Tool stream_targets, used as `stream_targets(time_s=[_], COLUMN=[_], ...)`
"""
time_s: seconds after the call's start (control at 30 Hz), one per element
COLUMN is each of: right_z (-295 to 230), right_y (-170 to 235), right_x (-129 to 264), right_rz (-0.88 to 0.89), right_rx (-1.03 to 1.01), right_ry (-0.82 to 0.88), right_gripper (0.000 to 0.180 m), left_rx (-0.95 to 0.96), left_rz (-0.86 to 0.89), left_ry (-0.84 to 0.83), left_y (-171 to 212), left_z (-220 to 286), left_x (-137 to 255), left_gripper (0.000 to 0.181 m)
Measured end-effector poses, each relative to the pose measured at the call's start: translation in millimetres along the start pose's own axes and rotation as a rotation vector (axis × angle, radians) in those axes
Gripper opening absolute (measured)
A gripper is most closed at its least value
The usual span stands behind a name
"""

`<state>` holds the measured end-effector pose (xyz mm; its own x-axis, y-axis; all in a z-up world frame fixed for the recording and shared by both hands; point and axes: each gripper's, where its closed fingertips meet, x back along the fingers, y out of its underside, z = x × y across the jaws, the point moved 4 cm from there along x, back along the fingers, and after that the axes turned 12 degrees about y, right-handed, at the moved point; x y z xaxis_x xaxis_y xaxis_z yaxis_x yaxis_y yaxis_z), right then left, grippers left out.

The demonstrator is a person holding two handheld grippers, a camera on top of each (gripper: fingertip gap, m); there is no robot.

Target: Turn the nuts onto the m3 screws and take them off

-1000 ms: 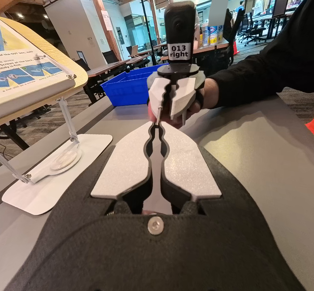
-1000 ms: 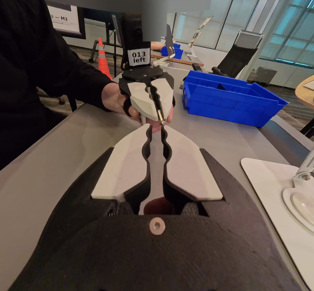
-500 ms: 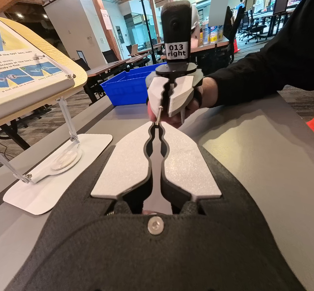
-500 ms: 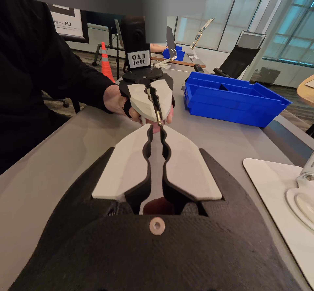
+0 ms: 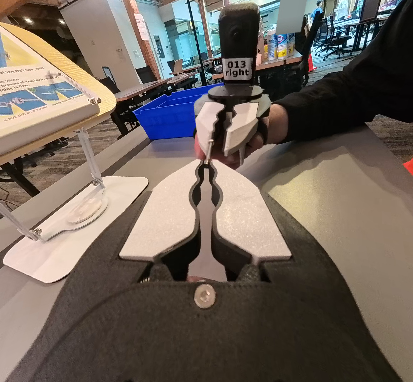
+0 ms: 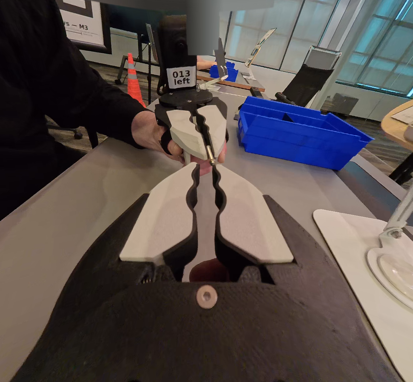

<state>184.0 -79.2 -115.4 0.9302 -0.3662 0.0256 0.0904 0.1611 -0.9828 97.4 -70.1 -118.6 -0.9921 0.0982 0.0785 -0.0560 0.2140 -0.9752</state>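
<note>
A thin silver M3 screw [image 5: 209, 152] bridges the two grippers above the grey table [image 5: 335, 192]. My left gripper [image 5: 205, 167] is shut on one end of it. In the right wrist view the screw [image 6: 209, 151] sticks out of the left gripper [image 6: 212, 155]. Its far end carries a small thicker piece; I cannot tell if this is a nut. That end touches the right-hand fingertip [image 6: 214, 170] of my right gripper [image 6: 205, 166]. The right gripper's jaws stand a little apart with nothing between them. It also shows in the left wrist view [image 5: 215, 152].
A blue bin [image 6: 290, 134] stands at the table's far edge, also in the left wrist view [image 5: 169, 116]. A white stand base [image 5: 67, 237] carries a tilted instruction sheet [image 5: 33, 103]. An orange cone [image 6: 133, 76] stands on the floor behind. My left and right fingertips are right by each other.
The grippers stay tip to tip. The left gripper has rolled a little with the screw. The right gripper has shifted slightly.
</note>
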Motion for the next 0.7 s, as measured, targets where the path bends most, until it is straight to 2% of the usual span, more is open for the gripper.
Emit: stream_targets(time_s=[0.37,0.57,0.7], right_z=[3.3,-0.2,6.8], right_y=[-0.7,1.3,1.4], right_x=[-0.4,-0.8,-0.6], right_rz=[-0.006,-0.016,-0.016], right_rx=[-0.004,0.01,-0.005], right_ry=[0.024,0.004,0.044], right_gripper=[0.014,0.008,0.014], left_rx=[0.002,0.003,0.004], left_rz=[-0.001,0.001,-0.001], left_ry=[0.001,0.001,0.002], left_y=[0.6,0.6,1.0], left_z=[-0.4,-0.6,-0.7], left_x=[0.4,1.1,0.9], left_gripper=[0.003,0.003,0.003])
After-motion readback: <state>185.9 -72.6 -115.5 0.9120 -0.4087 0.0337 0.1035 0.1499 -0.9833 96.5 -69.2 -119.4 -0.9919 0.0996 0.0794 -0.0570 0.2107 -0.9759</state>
